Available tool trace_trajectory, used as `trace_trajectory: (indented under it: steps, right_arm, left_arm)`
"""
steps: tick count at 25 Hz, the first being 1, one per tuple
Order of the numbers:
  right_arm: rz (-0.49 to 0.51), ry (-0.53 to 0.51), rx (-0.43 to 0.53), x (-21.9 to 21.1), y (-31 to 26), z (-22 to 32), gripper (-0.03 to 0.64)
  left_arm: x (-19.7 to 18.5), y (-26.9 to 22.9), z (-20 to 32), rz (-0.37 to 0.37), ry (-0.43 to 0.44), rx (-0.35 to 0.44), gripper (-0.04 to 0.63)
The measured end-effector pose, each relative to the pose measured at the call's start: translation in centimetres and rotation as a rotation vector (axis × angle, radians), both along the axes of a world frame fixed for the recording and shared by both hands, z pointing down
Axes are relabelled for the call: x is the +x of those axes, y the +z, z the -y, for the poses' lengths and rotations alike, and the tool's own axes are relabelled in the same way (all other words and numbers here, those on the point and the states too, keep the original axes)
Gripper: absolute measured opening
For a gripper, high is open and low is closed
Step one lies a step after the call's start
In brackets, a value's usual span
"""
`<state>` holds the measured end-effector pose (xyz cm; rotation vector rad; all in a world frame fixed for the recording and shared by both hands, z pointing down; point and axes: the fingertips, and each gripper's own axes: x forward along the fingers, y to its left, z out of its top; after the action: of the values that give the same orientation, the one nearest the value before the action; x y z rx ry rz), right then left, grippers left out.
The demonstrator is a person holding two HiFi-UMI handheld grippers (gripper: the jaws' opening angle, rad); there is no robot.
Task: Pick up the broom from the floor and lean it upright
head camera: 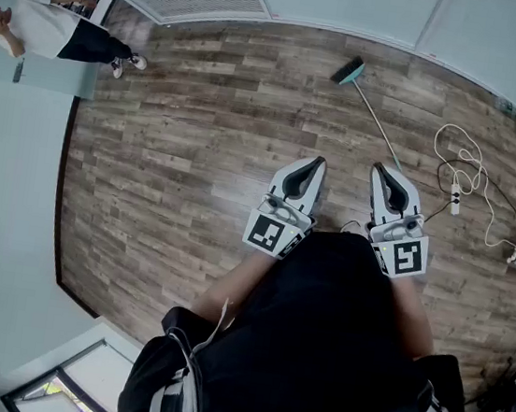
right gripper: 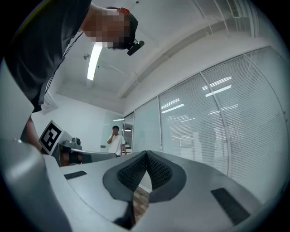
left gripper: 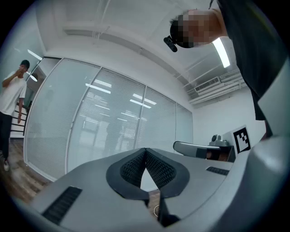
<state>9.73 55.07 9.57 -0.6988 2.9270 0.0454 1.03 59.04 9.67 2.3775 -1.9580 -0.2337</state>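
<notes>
Head view alone shows the teal-headed, pale-handled broom (head camera: 373, 117) lying flat on the brown wood-plank floor (head camera: 178, 171), upper right of centre, well apart from both grippers. Gripper views instead face blind-covered glass walls (left gripper: 104, 122); the left gripper (left gripper: 145, 150) and right gripper (right gripper: 146, 153) have jaws pressed together, holding nothing.

I wear a black shirt (head camera: 318, 321). My left gripper (head camera: 317, 164) and right gripper (head camera: 381, 171) are grey-white with black ribbed pads (left gripper: 131, 167) and checkered marker cubes (head camera: 273, 233).

I can read no text, brand or number anywhere; only square black-and-white markers on each claw's cube (head camera: 276, 236).
</notes>
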Motion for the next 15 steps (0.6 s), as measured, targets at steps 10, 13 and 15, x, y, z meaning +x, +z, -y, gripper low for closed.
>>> trace_trajectory:
  steps: [10,13,15]
  right_arm:
    - [-0.001,0.032,-0.061,4.2,1.1,-0.6,0.018]
    - [-0.017,0.062,-0.068,5.6,1.7,-0.7,0.018]
    - [-0.011,0.074,-0.071,6.3,1.7,-1.4,0.018]
  left_arm:
    - [3.3,1.2,-1.5,-0.061,0.006,-0.015,0.018]
    - [4.2,1.4,-2.1,-0.066,0.010,-0.014,0.018]
    - [4.5,1.4,-2.9,-0.074,0.003,-0.017,0.018]
